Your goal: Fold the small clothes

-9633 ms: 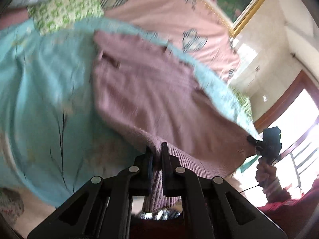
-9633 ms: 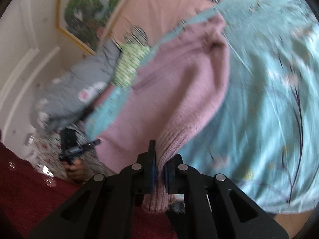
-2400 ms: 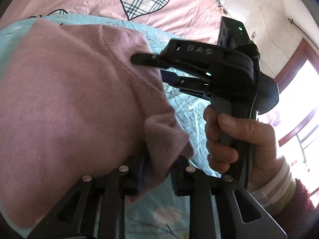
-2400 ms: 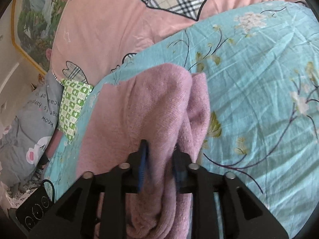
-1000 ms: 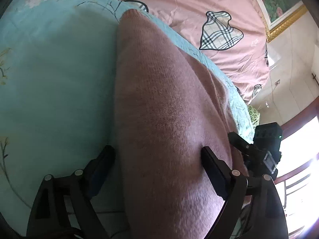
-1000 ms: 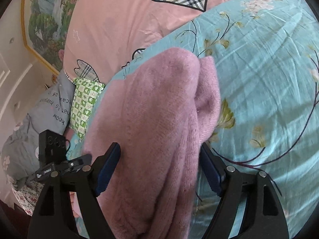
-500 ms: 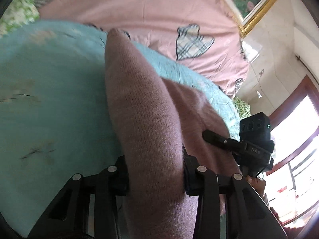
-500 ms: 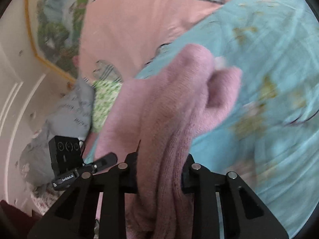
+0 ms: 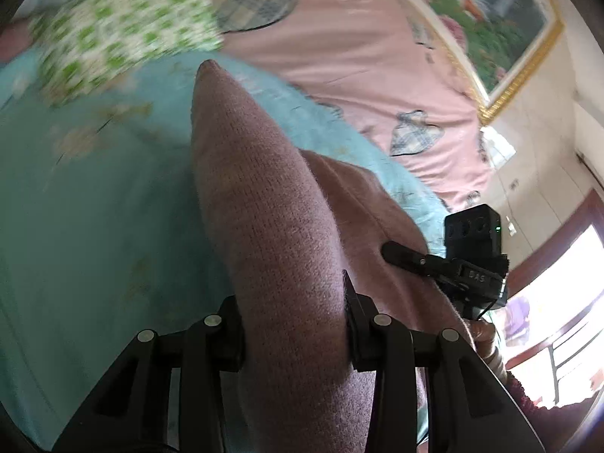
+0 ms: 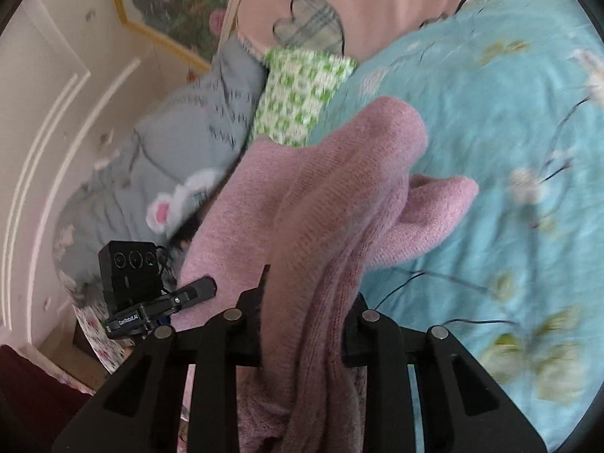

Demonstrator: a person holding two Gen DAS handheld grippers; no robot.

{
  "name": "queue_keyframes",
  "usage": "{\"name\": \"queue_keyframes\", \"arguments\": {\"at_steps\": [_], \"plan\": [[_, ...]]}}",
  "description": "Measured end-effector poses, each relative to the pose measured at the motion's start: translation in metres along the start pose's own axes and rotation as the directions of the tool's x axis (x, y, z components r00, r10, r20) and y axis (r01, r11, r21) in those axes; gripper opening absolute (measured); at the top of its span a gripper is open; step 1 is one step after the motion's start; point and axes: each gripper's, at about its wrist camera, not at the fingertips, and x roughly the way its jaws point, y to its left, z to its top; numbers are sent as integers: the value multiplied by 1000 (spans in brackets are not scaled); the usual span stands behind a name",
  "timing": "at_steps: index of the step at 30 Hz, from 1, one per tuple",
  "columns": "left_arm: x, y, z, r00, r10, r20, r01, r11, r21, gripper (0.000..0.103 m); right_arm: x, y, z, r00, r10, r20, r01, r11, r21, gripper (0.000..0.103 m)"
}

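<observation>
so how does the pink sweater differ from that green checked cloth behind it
The pink sweater is plain, fuzzy knit, while the green checked cloth is patterned green on white. The sweater is bunched and gripped by both the right gripper and the left gripper; the cloth is in neither gripper. Both sit over the blue floral sheet.

The bed (image 10: 528, 120) has a turquoise flowered sheet, and on it lie a pink sweater (image 10: 339, 188) at centre and a green-checked cloth (image 10: 302, 90) at upper left.

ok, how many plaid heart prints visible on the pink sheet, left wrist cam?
2: one at top beside the green-checked cloth, at; one lower right near the picture frame. More may be hidden.
</observation>
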Motion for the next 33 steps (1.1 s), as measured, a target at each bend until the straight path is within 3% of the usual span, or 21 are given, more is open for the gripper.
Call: {"name": "queue_keyframes", "arguments": {"at_steps": [4, 7, 11, 16, 23, 33], "plan": [[15, 38, -19, 999, 23, -42, -28, 994, -106, 43, 20, -16, -11, 998, -48, -47, 49, 999, 24, 28], [15, 42, -22, 999, 16, -29, -19, 991, -134, 48, 17, -27, -17, 998, -44, -52, 47, 997, 55, 31], [5, 25, -23, 993, 119, -28, -121, 989, -87, 56, 2, -19, -17, 993, -109, -44, 111, 992, 51, 42], [-32, 10, -41, 979, 204, 25, -203, 978, -45, 61, -37, 6, -32, 980, -193, 50, 192, 981, 30, 57], [-69, -11, -84, 960, 280, 29, -281, 956, 88, 65, -80, 36, -72, 974, -192, 120, 190, 981, 29, 57], [-79, -26, -137, 950, 313, 7, -308, 928, 209, 68, -87, 66, -113, 970, -211, 123, 217, 975, -44, 57]]}}
